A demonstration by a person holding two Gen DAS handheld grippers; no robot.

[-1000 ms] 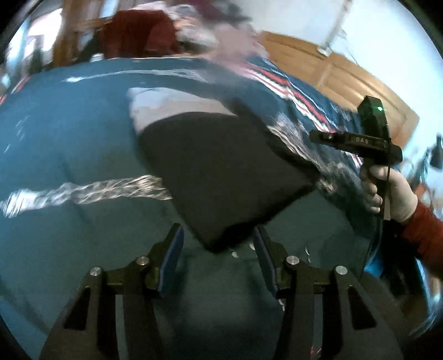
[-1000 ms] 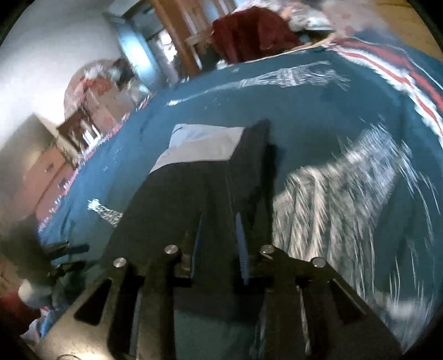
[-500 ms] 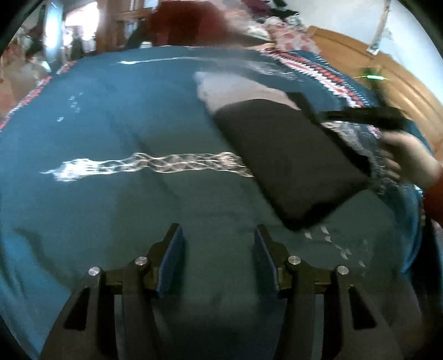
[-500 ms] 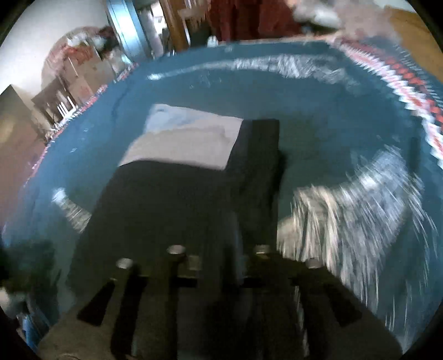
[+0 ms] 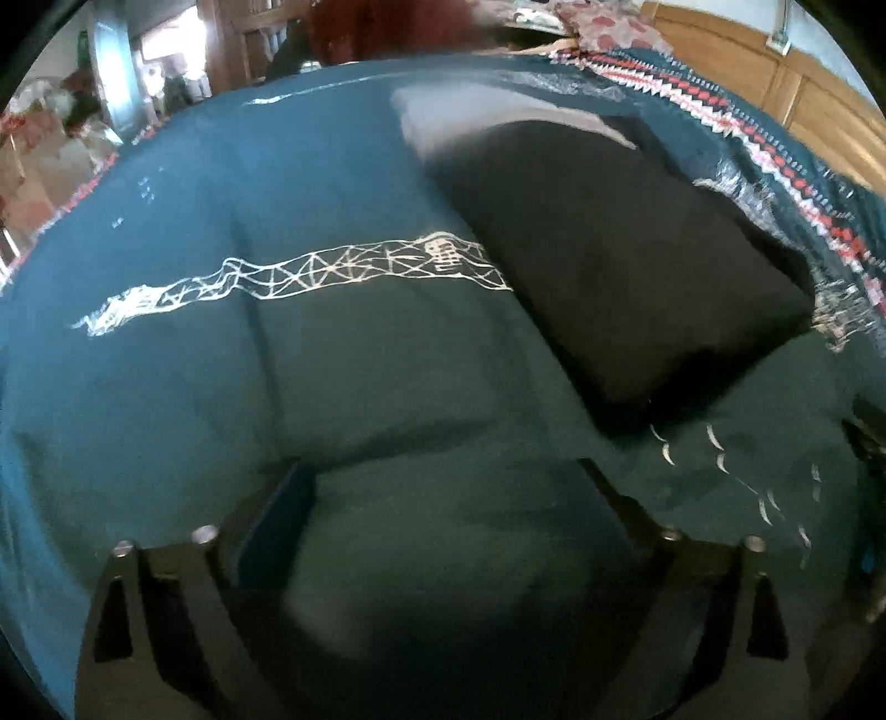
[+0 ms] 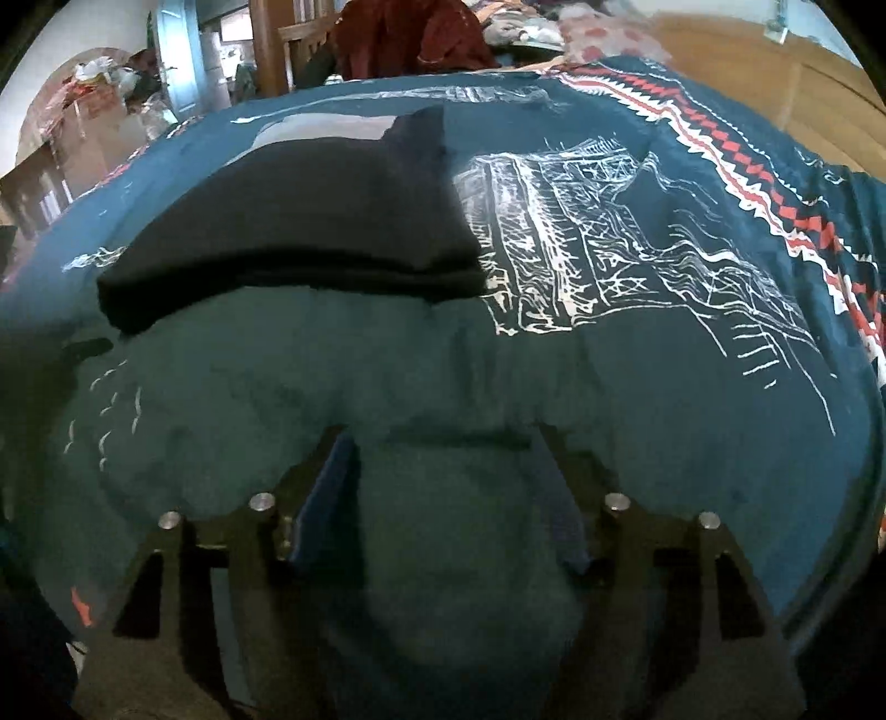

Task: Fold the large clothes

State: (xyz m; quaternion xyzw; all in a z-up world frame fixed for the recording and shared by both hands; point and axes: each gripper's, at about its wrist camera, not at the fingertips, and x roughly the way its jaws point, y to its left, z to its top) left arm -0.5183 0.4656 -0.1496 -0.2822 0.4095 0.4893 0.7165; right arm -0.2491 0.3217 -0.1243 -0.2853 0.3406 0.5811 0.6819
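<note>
A folded black garment (image 5: pixel 626 260) lies flat on the teal bedspread (image 5: pixel 332 376), with a folded pale grey piece (image 5: pixel 443 113) at its far end. In the right wrist view the black garment (image 6: pixel 326 221) lies ahead and to the left, the grey piece (image 6: pixel 326 124) behind it. My left gripper (image 5: pixel 443 493) stands open over bare bedspread, well to the near left of the garment. My right gripper (image 6: pixel 448 459) is open too, just short of the garment's near edge, nothing between its fingers.
The bedspread (image 6: pixel 637 249) carries white line prints and a red and white zigzag border (image 6: pixel 736 149). A wooden headboard (image 5: pixel 775 83) runs along the right. A dark red cloth (image 6: pixel 410 39) hangs over a wooden chair beyond the bed, by a door (image 6: pixel 177 61).
The right gripper has let go of the black garment, opened wide and drawn back from it. The left gripper has swung left, opened wider and dropped closer to the bedspread.
</note>
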